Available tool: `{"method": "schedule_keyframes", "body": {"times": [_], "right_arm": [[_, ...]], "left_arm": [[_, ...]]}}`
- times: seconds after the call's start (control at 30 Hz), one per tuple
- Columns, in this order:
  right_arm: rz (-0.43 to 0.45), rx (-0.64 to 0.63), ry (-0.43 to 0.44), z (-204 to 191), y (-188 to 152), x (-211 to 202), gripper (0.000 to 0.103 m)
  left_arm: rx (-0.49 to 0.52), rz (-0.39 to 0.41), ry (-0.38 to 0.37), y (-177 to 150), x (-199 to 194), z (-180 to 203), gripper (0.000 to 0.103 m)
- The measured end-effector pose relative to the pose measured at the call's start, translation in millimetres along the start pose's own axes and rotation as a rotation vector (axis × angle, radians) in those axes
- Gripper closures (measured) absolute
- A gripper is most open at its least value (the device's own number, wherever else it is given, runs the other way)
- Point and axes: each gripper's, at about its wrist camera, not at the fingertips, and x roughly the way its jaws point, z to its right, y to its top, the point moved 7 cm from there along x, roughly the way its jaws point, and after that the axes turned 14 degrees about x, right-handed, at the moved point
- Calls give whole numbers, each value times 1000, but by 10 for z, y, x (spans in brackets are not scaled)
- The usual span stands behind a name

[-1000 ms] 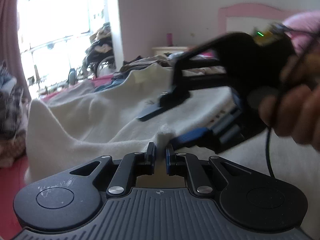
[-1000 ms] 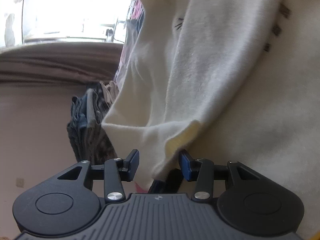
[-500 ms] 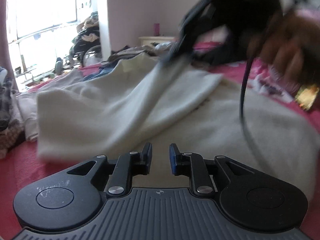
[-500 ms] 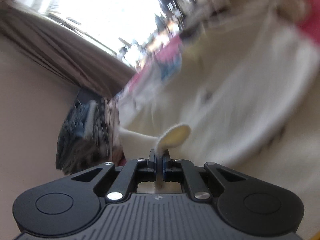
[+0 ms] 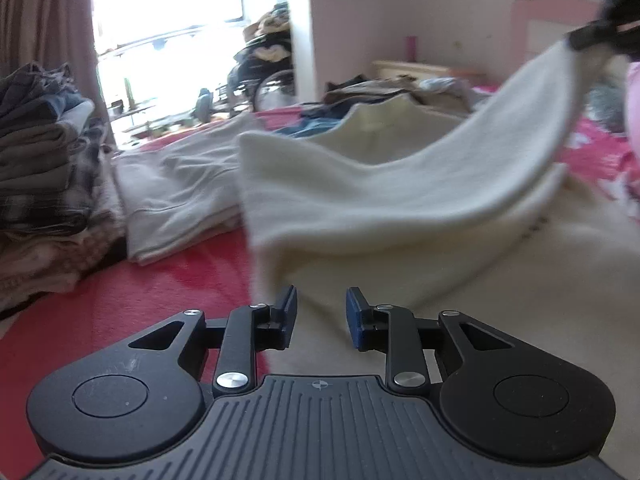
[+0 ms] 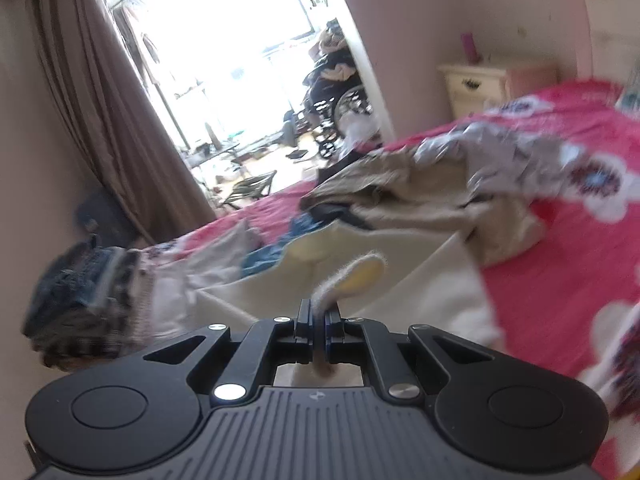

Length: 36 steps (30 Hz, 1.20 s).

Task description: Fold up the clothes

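Observation:
A cream sweater (image 5: 400, 216) lies spread on the red bedspread (image 5: 140, 292). One sleeve (image 5: 500, 120) is stretched up to the upper right, where my right gripper (image 5: 588, 38) holds its end. In the right wrist view my right gripper (image 6: 319, 316) is shut on the sleeve cuff (image 6: 352, 276), which sticks out past the pads. My left gripper (image 5: 321, 312) hovers low over the sweater's near edge; its jaws are opening and nothing is between them.
A stack of folded clothes (image 5: 44, 176) stands at the left, with a pale grey garment (image 5: 180, 188) lying beside it. Unfolded clothes (image 6: 440, 184) are heaped further back on the bed. A nightstand (image 6: 476, 80) and a wheelchair (image 6: 336, 104) stand beyond.
My left gripper let go of the sweater edge and spread its jaws. My right gripper closed on the sleeve cuff and carried it up and away, stretching the sleeve.

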Motion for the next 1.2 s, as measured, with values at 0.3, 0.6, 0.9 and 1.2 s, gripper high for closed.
{"method": "schedule_keyframes", "body": {"times": [0.3, 0.6, 0.9, 1.2], "right_arm": [[2, 2, -22, 119, 169, 60, 97], [-6, 19, 25, 25, 182, 6, 97], [-118, 105, -108, 716, -274, 315, 97], [-123, 74, -185, 985, -540, 323, 96]], "left_arm": [[64, -37, 71, 38, 389, -183, 75], [81, -15, 105, 124, 590, -242, 73], [-58, -54, 137, -29, 574, -466, 73], [7, -60, 138, -49, 518, -414, 73]]}}
